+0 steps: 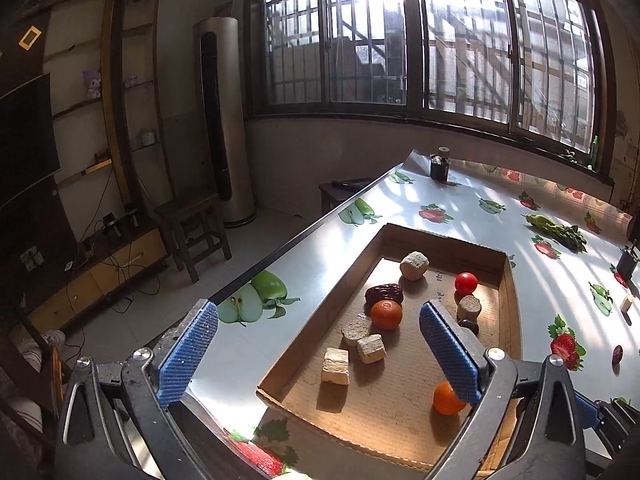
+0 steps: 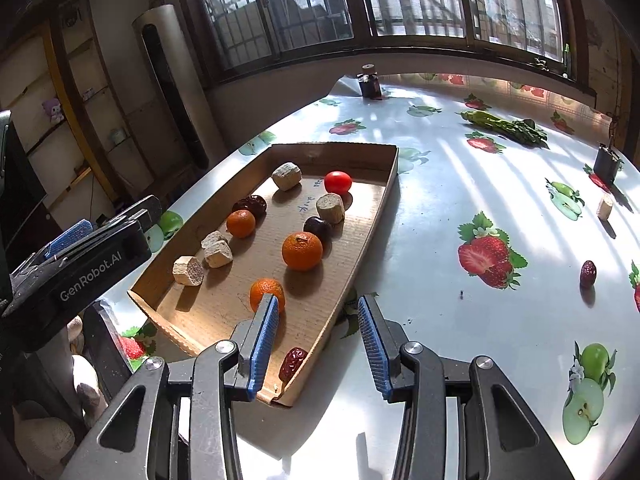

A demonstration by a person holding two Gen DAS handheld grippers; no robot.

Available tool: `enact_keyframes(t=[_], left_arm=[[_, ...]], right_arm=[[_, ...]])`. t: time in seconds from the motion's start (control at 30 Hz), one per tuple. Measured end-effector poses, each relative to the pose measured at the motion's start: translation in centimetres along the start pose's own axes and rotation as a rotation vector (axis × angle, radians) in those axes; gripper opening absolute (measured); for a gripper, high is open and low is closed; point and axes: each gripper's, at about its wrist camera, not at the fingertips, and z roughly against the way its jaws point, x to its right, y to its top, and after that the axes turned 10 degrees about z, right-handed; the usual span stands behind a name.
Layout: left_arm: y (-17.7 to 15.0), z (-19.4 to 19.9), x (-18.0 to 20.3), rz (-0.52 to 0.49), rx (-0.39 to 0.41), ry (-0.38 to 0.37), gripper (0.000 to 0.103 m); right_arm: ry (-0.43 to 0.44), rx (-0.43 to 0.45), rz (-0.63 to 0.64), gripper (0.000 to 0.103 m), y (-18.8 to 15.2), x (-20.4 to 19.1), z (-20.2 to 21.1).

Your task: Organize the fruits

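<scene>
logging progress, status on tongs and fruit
Left tongs and right tongs open, empty. Most fruit in cardboard tray. One red date loose on table. Nothing blocking.

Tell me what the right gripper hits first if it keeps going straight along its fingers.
The right gripper is open and empty, straddling the near right edge of the cardboard tray. Straight ahead, that tray wall looks likely to come first; the large orange sits just left of the line. Depth is uncertain.

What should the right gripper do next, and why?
Probably swing right toward the red date lying alone on the table, outside the cardboard tray. The right gripper is open and empty, and most other fruits already sit in the tray.
</scene>
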Motion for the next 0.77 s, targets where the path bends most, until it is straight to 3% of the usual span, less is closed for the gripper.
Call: enact_keyframes(t=[0.2, 0.57, 0.63, 0.77], left_arm=[[0.5, 1.1, -0.7, 0.037, 0.049, -0.02, 0.103], [0.5, 0.3, -1.2, 0.016, -0.03, -0.075, 0.103], [0.6, -0.1, -1.5, 0.022, -0.037, -0.074, 0.103], [0.6, -0.9, -2.0, 0.032, -0.083, -0.077, 0.103]], right_arm=[[-0.021, 0.023, 0.038, 0.045, 0.1, -0.5, 0.7], [-0.085, 0.012, 0.144, 0.045, 2.2, -1.7, 0.4], [-0.089, 0.008, 0.17, 0.05, 2.7, -2.2, -0.1], [-0.097, -0.001, 0.17, 0.051, 2.8, -2.8, -1.0]])
